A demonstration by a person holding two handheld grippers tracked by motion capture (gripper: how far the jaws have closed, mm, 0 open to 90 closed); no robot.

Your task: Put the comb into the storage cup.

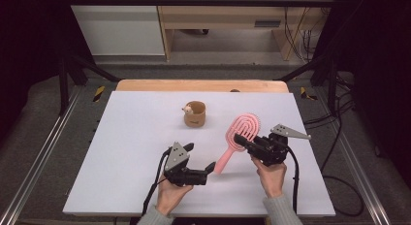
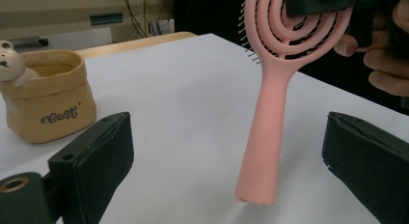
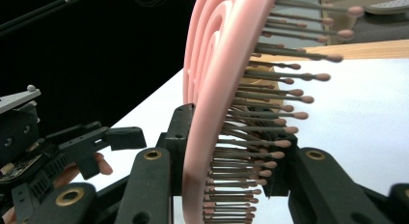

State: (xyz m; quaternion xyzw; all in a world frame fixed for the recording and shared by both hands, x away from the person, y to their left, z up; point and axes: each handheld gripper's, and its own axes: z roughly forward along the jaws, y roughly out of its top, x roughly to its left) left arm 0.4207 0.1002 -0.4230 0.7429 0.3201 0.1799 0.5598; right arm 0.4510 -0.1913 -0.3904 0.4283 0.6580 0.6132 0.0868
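Nearest the person, the left gripper (image 1: 211, 168) lies low over the white table (image 1: 135, 152), its jaws spread wide with nothing pressed between them. In the left gripper view the pink hairbrush (image 2: 270, 89) handle stands between the two black jaws but farther off, clear of both. The handle's lower end hangs just above the table; whether it touches cannot be told. To the right, the right gripper (image 1: 241, 137) is clamped on the brush head, one pad on the smooth back and one among the bristles (image 3: 270, 113). In the right gripper view the top of the head is cut off. Farther back, left of the brush, a tan pot (image 1: 195, 115) holds a small animal figure (image 1: 187, 109), too small to make out.
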